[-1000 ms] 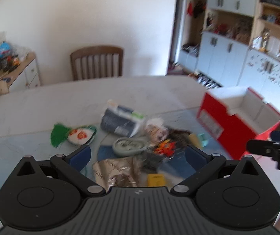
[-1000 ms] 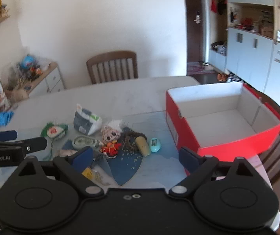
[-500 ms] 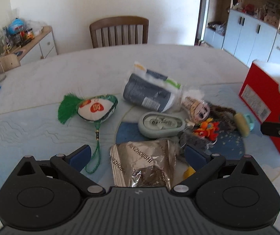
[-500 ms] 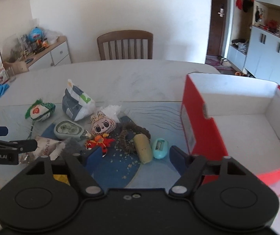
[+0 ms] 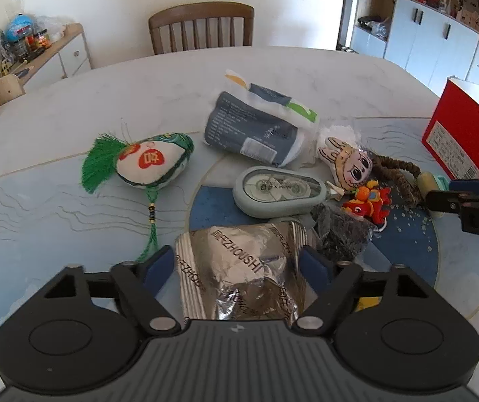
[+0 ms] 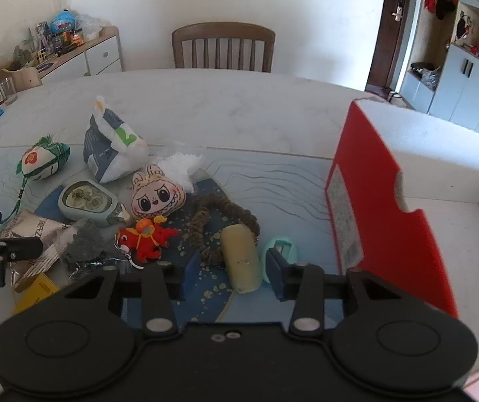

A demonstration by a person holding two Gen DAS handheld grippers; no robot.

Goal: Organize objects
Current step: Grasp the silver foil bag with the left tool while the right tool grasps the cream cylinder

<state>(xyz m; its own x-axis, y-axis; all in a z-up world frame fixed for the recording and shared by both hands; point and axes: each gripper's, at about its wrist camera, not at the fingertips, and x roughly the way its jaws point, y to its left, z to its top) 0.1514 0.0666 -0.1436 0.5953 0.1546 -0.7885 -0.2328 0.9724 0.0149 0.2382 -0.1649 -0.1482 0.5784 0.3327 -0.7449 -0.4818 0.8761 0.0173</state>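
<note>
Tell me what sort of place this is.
Most likely a dining room in a home: a round table strewn with small household items, a wooden dining chair against the wall, and storage cabinets with open shelves of knick-knacks. A cluttered sideboard fits that too.

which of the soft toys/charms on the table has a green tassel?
The white-and-green pouch charm, lying apart at the left of the pile. The bunny-eared face plush and the red-orange dragon plush have none.
</note>
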